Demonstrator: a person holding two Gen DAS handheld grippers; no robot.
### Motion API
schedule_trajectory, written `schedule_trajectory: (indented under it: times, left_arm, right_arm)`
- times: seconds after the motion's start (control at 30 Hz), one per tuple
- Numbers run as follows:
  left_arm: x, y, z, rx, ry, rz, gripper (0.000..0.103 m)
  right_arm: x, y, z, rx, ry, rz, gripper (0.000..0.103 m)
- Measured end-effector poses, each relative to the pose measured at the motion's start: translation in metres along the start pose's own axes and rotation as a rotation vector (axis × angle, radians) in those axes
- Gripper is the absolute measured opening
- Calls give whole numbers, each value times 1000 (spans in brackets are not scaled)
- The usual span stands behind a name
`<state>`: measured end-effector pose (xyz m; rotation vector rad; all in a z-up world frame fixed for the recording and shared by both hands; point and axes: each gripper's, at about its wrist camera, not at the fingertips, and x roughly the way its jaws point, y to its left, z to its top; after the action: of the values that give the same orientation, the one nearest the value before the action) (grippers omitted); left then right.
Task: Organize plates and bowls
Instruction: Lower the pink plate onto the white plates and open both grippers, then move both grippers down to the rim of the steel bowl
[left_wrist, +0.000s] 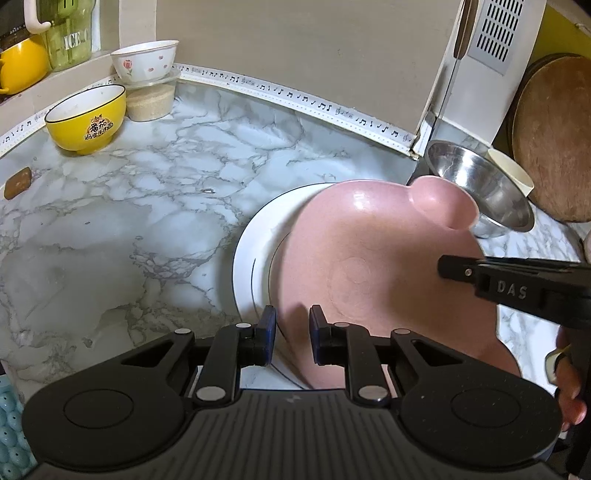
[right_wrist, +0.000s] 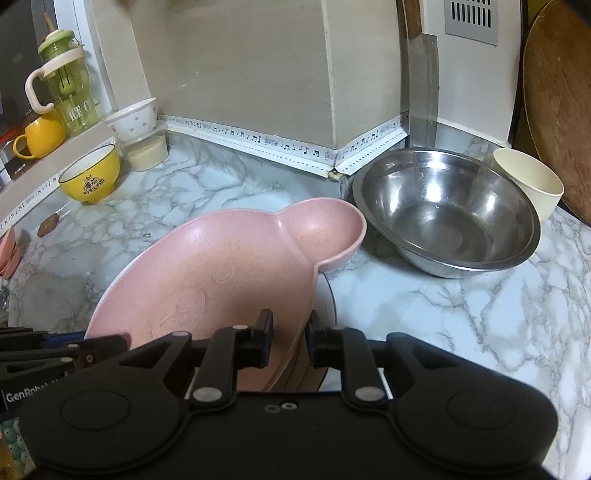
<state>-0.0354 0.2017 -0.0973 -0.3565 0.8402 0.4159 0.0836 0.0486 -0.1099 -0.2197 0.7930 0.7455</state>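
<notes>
Both claws are on the pink plate (right_wrist: 207, 266), one edge each. The right gripper (right_wrist: 290, 341) is pinching the near right rim, which passes between its pads. The left gripper (left_wrist: 291, 338) straddles the near left rim with its pads almost together. It looks like a pinch too, though the contact itself is hard to read at the bottom of the lens.

The two-sided grip makes sense: the plate is wide and has a small round side cup (right_wrist: 321, 229) at the far end from both claws, so one pinch would let it tip. It is tilted over the white plate (left_wrist: 255, 251), which lies under and left of the left claw. My read is that it's being stacked onto that plate.

Left view only: the white plate's rim and its thin dark ring, plus the right gripper's arm (left_wrist: 517, 288) coming in from the right. The right view barely shows the white plate.

Right view only: the full steel bowl (right_wrist: 447, 214) ahead and right of the claw, with the cream cup (right_wrist: 528, 184) just behind it. The yellow bowl (right_wrist: 92, 177) is far left in both views.
</notes>
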Motion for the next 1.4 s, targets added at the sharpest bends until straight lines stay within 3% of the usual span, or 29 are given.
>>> schedule_trajectory:
  times: [0.5,0.7,0.83,0.9,0.93,1.0,1.1,1.17,1.27,1.4]
  left_arm:
    - [-22,-13,9,22,-55,-33,18]
    - [-36,-37,20,63,-99,-85,19]
    - [-42,-53,28,86,-129,-108,36]
    - [-46,-61,32,101,-153,-112,45]
    - [-46,-64,34,109,-159,-115,47]
    - [-47,-71,39,115,-162,-125,47]
    - [-46,-81,48,125,-170,-146,49]
    - [-48,-89,53,144,-194,-140,56]
    - [-46,-100,61,156,-211,-145,64]
    - [-41,-117,70,185,-221,-159,66]
  right_arm:
    - [-20,-11,-2,-8,8,10,22]
    - [-47,-10,2,-41,-52,16,25]
    - [-66,-9,6,-74,-100,9,26]
    - [-74,-11,8,-76,-119,6,35]
    - [-78,-13,8,-75,-132,4,49]
    - [-86,-17,8,-71,-163,-6,61]
    - [-93,-25,12,-63,-175,-12,62]
    - [-97,-33,14,-53,-186,-25,66]
    - [-102,-46,16,-32,-202,-45,75]
    - [-108,-64,21,-14,-222,-74,86]
